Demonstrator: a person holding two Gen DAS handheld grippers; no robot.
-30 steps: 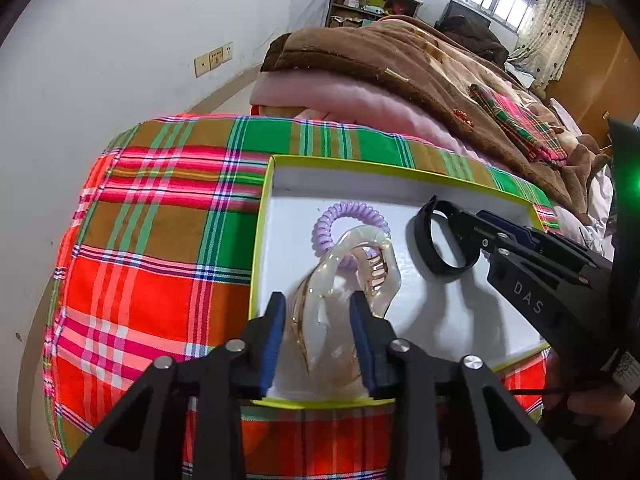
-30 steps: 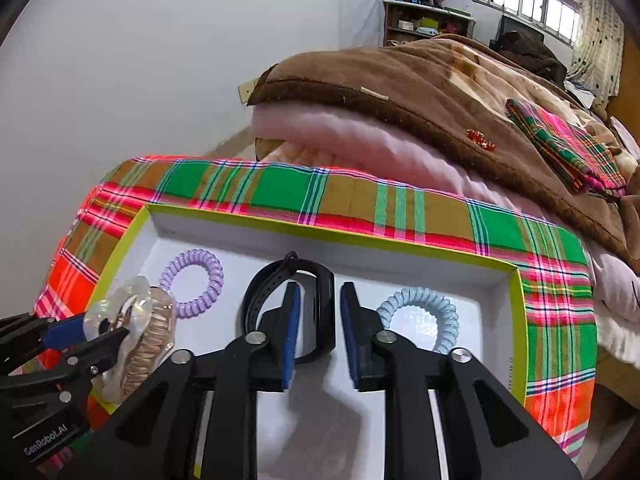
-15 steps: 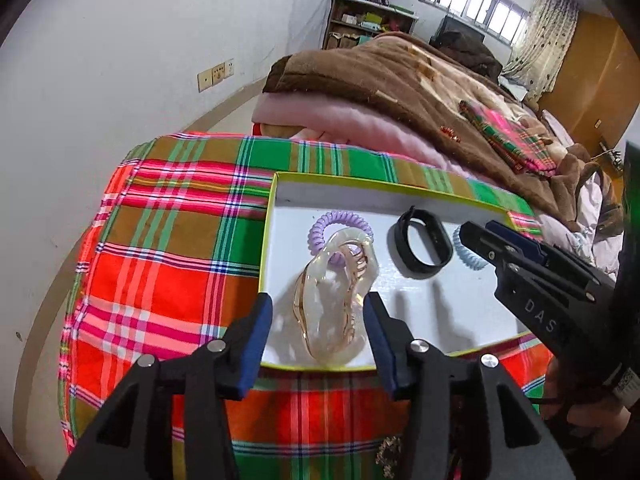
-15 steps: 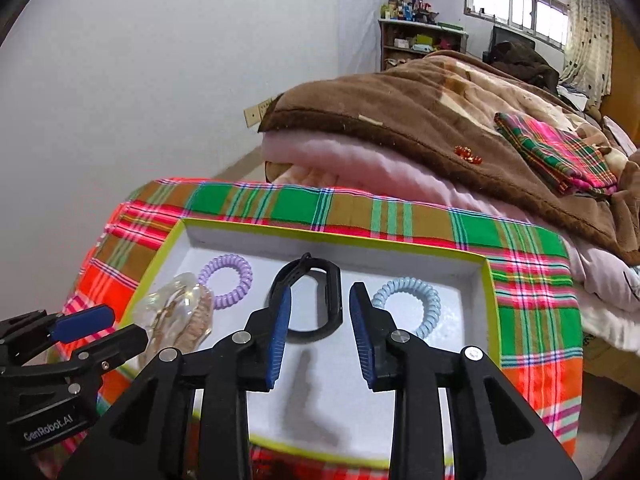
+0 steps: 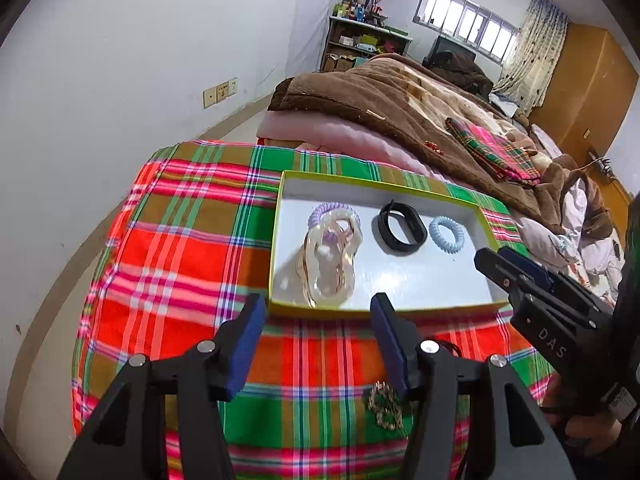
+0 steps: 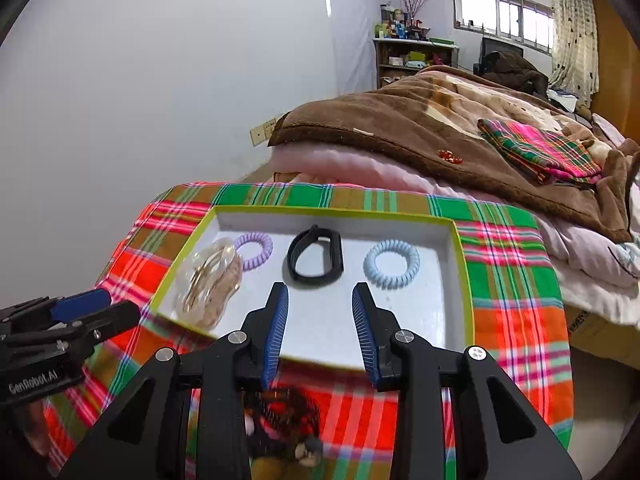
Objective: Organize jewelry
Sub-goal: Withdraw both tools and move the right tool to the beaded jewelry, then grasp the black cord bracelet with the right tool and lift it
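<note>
A white tray with a yellow-green rim [image 5: 420, 282] [image 6: 408, 320] lies on a plaid cloth. In it lie a clear hair claw [image 5: 330, 258] [image 6: 210, 280], a purple coil hair tie [image 5: 326, 210] [image 6: 254, 248], a black band [image 5: 400, 226] [image 6: 316, 254] and a blue coil hair tie [image 5: 446, 234] [image 6: 392, 264]. My left gripper [image 5: 316, 312] is open and empty, pulled back in front of the tray's near rim. My right gripper [image 6: 320, 300] is open and empty above the tray's near part. A gold brooch [image 5: 386, 406] lies on the cloth by the left gripper.
A dark tangle of jewelry [image 6: 288, 416] lies on the cloth under the right gripper. A bed with a brown blanket [image 6: 440, 120] stands behind the table. A white wall [image 5: 120, 80] is on the left. The plaid cloth [image 5: 180, 240] covers the table.
The left gripper let go of the hair claw and drew back, opening wide. The right gripper released the black band and drew back, opening too. Both items now lie in the tray.
</note>
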